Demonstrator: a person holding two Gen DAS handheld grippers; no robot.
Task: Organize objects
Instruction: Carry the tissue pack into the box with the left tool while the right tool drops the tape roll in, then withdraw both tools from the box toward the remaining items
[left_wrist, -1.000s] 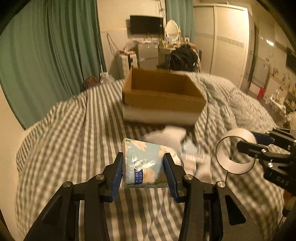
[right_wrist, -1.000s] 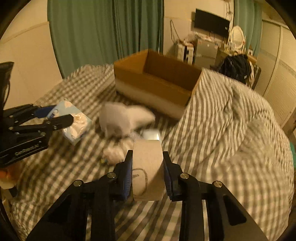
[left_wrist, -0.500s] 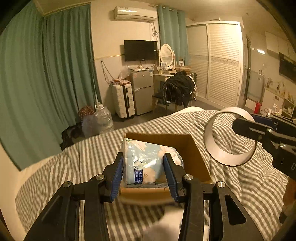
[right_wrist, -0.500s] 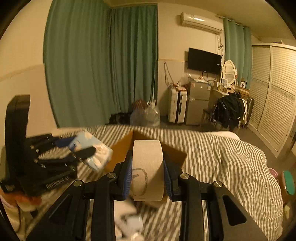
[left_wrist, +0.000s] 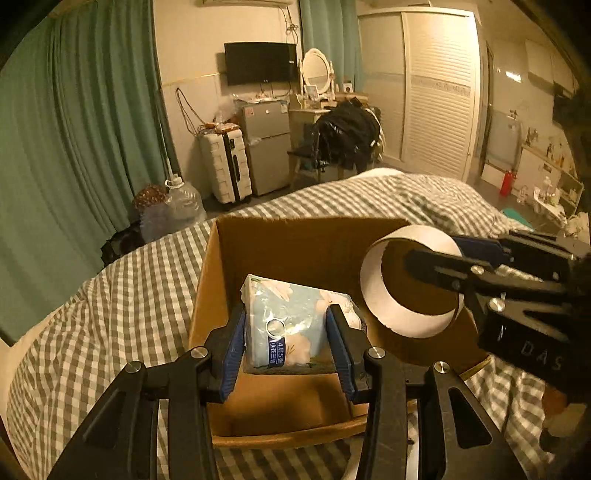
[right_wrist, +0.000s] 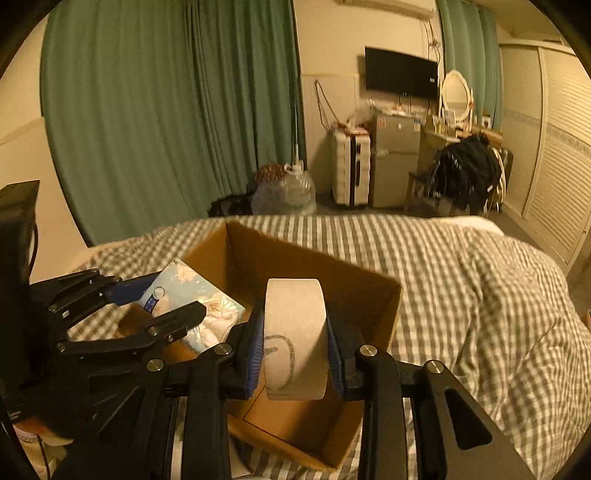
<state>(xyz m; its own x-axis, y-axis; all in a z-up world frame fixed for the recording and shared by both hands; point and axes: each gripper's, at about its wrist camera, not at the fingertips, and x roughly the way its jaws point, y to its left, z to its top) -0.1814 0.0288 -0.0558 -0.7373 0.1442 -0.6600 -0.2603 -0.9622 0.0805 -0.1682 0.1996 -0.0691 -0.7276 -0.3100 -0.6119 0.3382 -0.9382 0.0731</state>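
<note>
Left wrist view shows the left gripper (left_wrist: 286, 347) clamping the tissue pack (left_wrist: 295, 325) and the right gripper (right_wrist: 295, 350) clamping the tape roll (right_wrist: 295, 332) over the cardboard box (left_wrist: 295, 240), so lower both well inside before letting go.

An open brown cardboard box (left_wrist: 207, 295) sits on a grey-and-white checked bedspread (left_wrist: 110, 302), flaps up and its interior bare. A pale blue, floral-printed pack of tissues (left_wrist: 291, 325) (blue label strip down its front face) hangs over the box's left half, pinched at both sides. A wide roll of tan tape (right_wrist: 295, 332), a dark pen scrawl on its outer band, hangs upright on edge above the right half.
</note>
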